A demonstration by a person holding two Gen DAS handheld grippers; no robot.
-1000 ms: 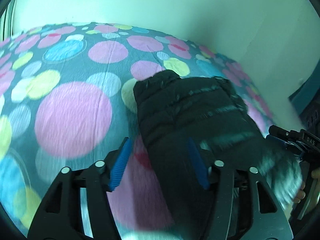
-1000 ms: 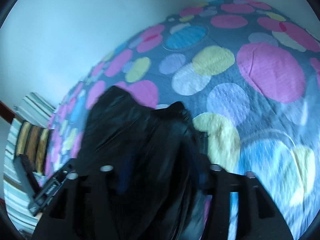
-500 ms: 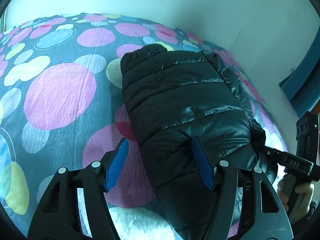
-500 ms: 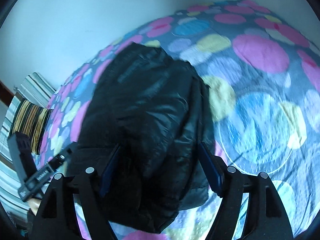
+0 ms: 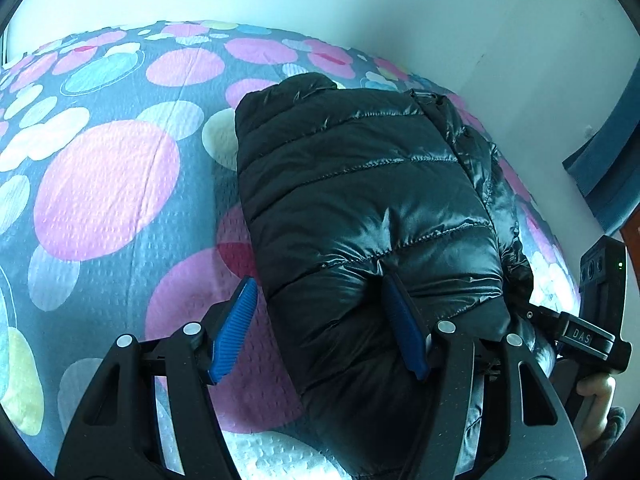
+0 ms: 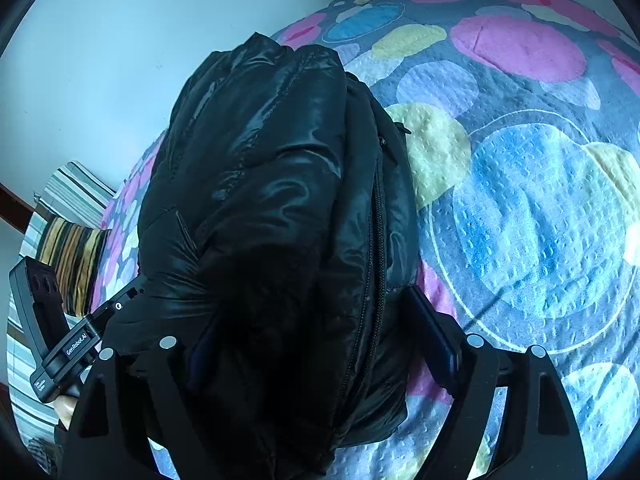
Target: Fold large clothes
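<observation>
The left gripper (image 5: 320, 324) has a matte black frame with triangular cut-outs in each arm, silver round screw heads at the pivots, and ribbed blue pads (image 5: 234, 330) on the inner faces of its fingers. The right gripper (image 6: 322, 340) has the same black frame, cut-outs and silver screws; its pads look dark blue in shadow. In the left wrist view the right gripper's black handle shows at the right edge with a bar lettered "DAS" and a small green light on the upright block. In the right wrist view the left gripper's handle bears white "GenRobot.AI" lettering. A grey knitted sleeve cuff (image 5: 610, 426) shows at the lower right.
</observation>
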